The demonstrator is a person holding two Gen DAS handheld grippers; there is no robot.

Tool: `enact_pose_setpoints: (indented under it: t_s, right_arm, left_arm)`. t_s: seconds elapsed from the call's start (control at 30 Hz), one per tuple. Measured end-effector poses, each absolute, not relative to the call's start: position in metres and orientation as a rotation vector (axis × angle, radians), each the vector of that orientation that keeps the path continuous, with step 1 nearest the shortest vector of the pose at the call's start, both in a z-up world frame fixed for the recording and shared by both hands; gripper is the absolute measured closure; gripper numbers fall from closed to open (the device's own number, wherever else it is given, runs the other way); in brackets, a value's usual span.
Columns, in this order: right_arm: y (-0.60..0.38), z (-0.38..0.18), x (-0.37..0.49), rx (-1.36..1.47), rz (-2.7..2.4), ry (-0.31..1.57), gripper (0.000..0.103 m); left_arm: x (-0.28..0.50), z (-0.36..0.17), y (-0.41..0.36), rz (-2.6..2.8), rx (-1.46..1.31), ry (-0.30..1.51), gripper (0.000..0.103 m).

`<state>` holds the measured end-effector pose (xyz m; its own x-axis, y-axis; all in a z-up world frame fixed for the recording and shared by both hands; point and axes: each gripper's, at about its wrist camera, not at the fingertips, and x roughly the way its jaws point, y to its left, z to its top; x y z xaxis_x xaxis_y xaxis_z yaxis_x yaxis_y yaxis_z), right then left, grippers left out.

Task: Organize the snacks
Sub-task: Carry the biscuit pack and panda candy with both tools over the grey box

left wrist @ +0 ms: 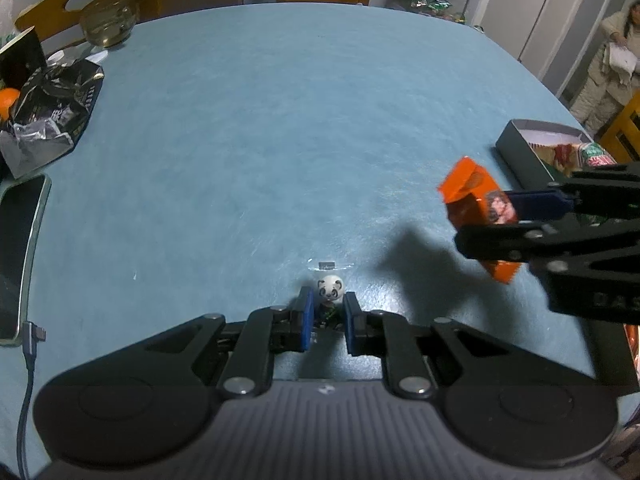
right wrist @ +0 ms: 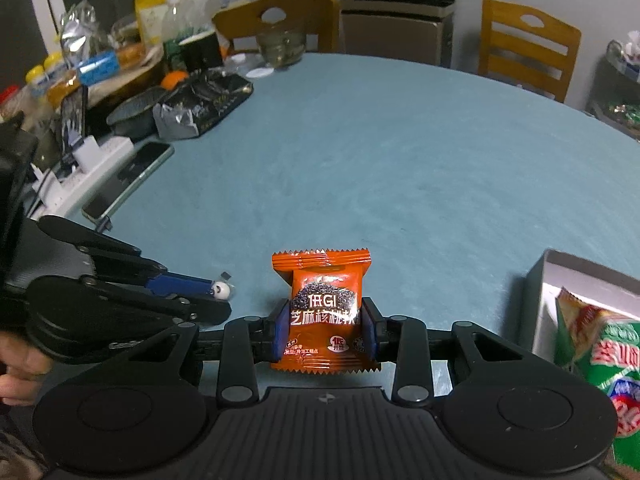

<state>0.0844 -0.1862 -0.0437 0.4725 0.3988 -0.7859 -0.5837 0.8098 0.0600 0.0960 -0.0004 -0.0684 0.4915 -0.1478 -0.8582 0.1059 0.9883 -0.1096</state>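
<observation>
- Two grippers in play rn, both busy. Your right gripper (right wrist: 325,326) has its blue pads (right wrist: 280,330) squeezed onto the sides of an orange snack packet (right wrist: 325,312), upright, crimped top edge up, label w/ "GI" facing the cam.
- From the left wrist view that same packet (left wrist: 478,216) hangs above the table, off to the right; you can see its shadow on the cloth, so it's not touching.
- Your left gripper (left wrist: 328,320) is pinched on a tiny panda-face candy (left wrist: 330,288): fingers nearly together w/ the little white ball poking out past the tips. Right wrist view shows the same thing, panda (right wrist: 220,290) at the end of the blue finger, low over the table.
- Small dark bit (left wrist: 326,265) lies on the cloth just beyond the panda; can't tell what it is.
- Grey box (right wrist: 560,276) sits at the right edge of the blue table (right wrist: 400,160), open top, w/ a green snack bag (right wrist: 612,356) and another packet inside. Orange packet is near it but left of it, not inside.
- Left side of table: phone (right wrist: 128,180) lying flat w/ a cable plugged in, crumpled black-silver bag (right wrist: 200,108) behind it, glass bowl (right wrist: 280,48) further back.
</observation>
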Motion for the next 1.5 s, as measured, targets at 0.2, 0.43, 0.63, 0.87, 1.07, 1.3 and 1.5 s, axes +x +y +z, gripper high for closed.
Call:
enact_pose_setpoints:
  t_s: [0.2,0.43,0.63,0.87,1.07,1.3,1.5]
  right_arm:
    - [-0.202,-0.030,0.072,-0.189,0.576,0.862,0.066]
    - [-0.226,-0.016,0.060,-0.142,0.514,0.829,0.066]
    - [-0.241,-0.010,0.052,-0.115,0.464,0.815,0.066]
    - [-0.255,-0.001,0.045,-0.087,0.422,0.784,0.066]
    - [-0.275,0.010,0.039,-0.044,0.366,0.751,0.066]
    - [-0.295,0.016,0.031,-0.009,0.301,0.725,0.066]
    - [-0.315,0.022,0.023,0.034,0.238,0.704,0.066]
  left_arm:
    - [0.095,-0.057,-0.006,-0.183,-0.039,1.019,0.093]
    - [0.097,-0.048,-0.022,-0.243,-0.036,1.004,0.093]
    - [0.098,-0.039,-0.033,-0.287,-0.039,0.993,0.094]
    - [0.098,-0.020,-0.051,-0.356,-0.018,0.952,0.094]
    - [0.101,-0.003,-0.071,-0.423,0.006,0.920,0.094]
    - [0.104,0.009,-0.093,-0.499,0.043,0.893,0.094]
    - [0.105,0.018,-0.116,-0.575,0.067,0.876,0.094]
